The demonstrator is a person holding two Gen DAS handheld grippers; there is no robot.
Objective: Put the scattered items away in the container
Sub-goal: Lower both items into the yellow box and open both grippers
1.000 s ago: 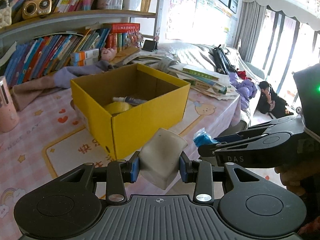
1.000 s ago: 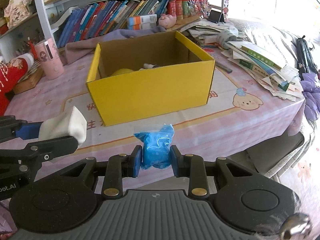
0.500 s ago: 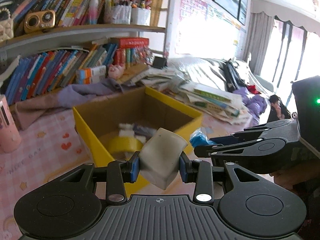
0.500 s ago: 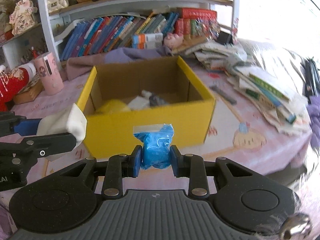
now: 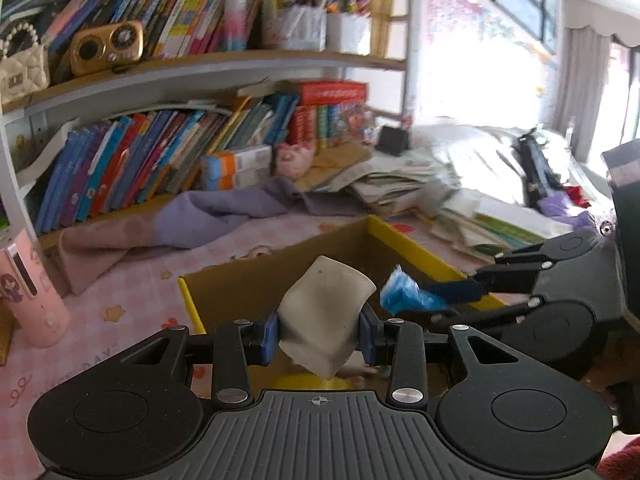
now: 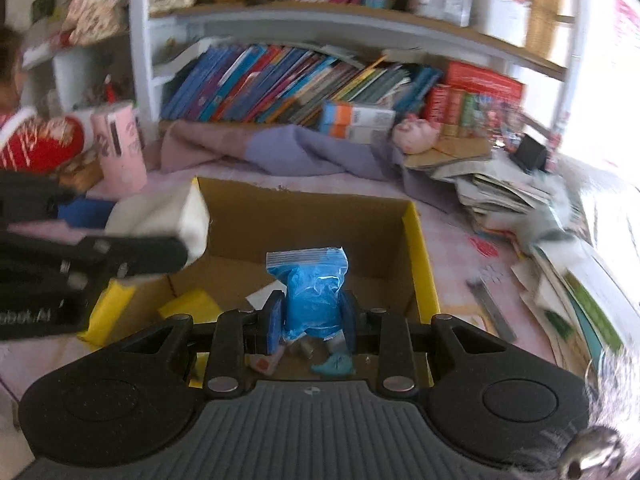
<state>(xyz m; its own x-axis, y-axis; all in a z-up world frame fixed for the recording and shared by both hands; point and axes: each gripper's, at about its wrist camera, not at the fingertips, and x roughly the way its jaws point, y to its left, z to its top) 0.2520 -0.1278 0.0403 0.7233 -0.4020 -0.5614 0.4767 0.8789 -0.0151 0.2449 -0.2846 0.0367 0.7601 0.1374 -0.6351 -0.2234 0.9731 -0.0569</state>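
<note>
The yellow cardboard box (image 5: pixel 416 254) (image 6: pixel 418 240) stands open on the pink tablecloth. My left gripper (image 5: pixel 319 334) is shut on a white-grey block (image 5: pixel 322 316) and hangs over the box's near left part. My right gripper (image 6: pixel 310 320) is shut on a small bag of blue stuff (image 6: pixel 310 296), held above the open box. In the right wrist view the left gripper's white block (image 6: pixel 176 216) shows over the box's left wall. In the left wrist view the blue bag (image 5: pixel 404 298) sticks out of the right gripper's fingers. Yellow pieces (image 6: pixel 192 306) and small items lie inside the box.
A pink cup (image 5: pixel 28 292) (image 6: pixel 120 146) stands left of the box. A purple and pink cloth (image 5: pixel 208 216) lies behind it, below shelves of books (image 5: pixel 160 160). Stacked papers and booklets (image 6: pixel 560 280) crowd the table to the right. A pink pig figure (image 6: pixel 414 136) sits on the shelf.
Both grippers have travelled forward from in front of the box's front wall to above its opening, still holding the white block and the blue bag. The box's inside is now below them.
</note>
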